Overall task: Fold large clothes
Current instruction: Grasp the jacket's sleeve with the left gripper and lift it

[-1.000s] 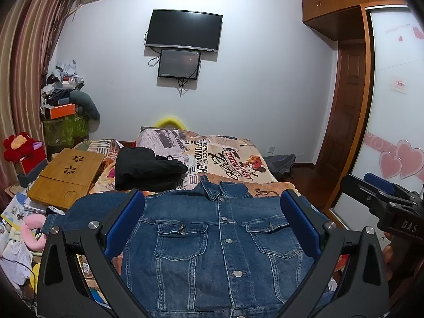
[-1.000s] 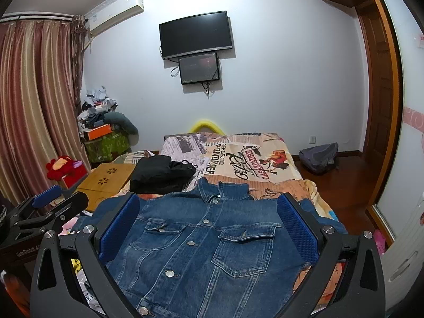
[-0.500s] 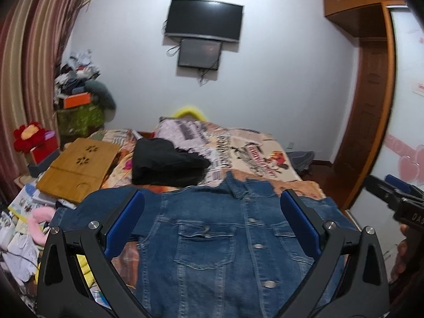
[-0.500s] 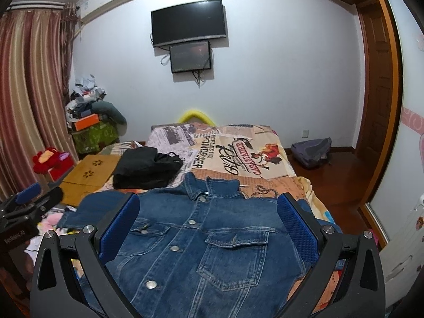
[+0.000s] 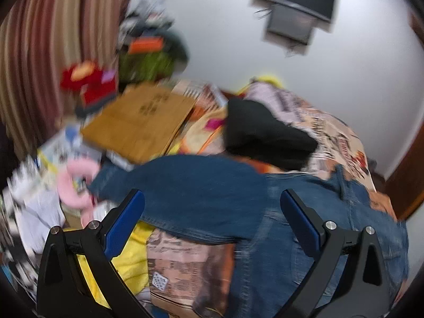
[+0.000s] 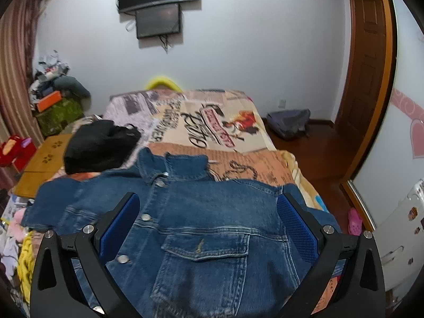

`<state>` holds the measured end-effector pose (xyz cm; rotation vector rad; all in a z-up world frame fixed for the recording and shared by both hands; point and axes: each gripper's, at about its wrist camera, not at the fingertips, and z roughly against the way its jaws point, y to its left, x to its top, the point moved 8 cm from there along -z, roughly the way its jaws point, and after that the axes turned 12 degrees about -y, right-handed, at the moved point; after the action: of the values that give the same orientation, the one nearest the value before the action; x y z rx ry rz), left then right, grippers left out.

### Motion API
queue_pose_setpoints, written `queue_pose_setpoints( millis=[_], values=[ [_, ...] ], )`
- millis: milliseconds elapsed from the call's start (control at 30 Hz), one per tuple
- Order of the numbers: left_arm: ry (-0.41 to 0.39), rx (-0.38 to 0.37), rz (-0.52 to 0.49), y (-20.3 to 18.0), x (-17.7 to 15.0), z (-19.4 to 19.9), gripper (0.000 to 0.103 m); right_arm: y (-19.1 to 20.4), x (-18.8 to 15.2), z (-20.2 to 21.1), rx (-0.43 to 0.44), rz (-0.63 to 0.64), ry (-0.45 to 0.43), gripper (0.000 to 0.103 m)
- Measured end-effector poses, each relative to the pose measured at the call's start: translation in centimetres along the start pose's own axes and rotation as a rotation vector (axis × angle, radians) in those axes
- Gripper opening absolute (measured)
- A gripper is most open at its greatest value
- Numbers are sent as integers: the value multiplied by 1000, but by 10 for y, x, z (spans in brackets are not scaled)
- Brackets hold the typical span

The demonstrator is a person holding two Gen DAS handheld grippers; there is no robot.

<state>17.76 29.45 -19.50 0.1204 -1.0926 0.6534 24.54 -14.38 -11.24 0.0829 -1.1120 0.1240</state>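
A blue denim jacket [image 6: 201, 220] lies front up and spread flat on the near end of the bed, collar towards the far wall. In the left wrist view its left sleeve [image 5: 190, 193] stretches out to the left over the bed edge. My left gripper [image 5: 212, 206] is open and empty, hovering above that sleeve. My right gripper [image 6: 206, 212] is open and empty, above the jacket's right shoulder and chest pocket [image 6: 204, 243]. This view is sharp; the left one is blurred.
A black garment [image 6: 98, 143] lies on the printed bedspread [image 6: 212, 127] beyond the jacket. A wooden lap table [image 5: 137, 122] and clutter with a pink toy [image 5: 76, 182] sit left of the bed. A backpack [image 6: 288, 122] lies on the floor by the door.
Both grippers dropped closer to the jacket. The left one swung left and tilted towards the left sleeve; the right one shifted towards the right shoulder. Both stayed open.
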Motion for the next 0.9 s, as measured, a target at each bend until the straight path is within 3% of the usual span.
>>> queue_pose_setpoints(
  millis=[200,300,400,500,700,733,800,900],
  values=[
    [172,66,204,76,-33,-55,103,2,-15,-27,-7,-29,93,103],
    [259,47,348,108,-58,-78,99,3,-19,-33,-9,-30,113,103],
    [333,-4,485,119,-81,-98,89,5,-22,-42,-6,-28,131,103],
    [382,-35,595,127,-100,-117,86,7,-24,-48,-6,-18,143,103],
    [382,-28,637,131,-107,-138,54,8,-23,-52,0,-18,150,103],
    [374,-21,623,132,-105,-140,52,8,-23,-52,2,-18,151,103],
    [343,29,541,129,-94,-140,32,10,-24,-53,4,-17,151,103],
    [307,80,438,125,-81,-141,13,12,-24,-51,8,-15,149,103]
  ],
)
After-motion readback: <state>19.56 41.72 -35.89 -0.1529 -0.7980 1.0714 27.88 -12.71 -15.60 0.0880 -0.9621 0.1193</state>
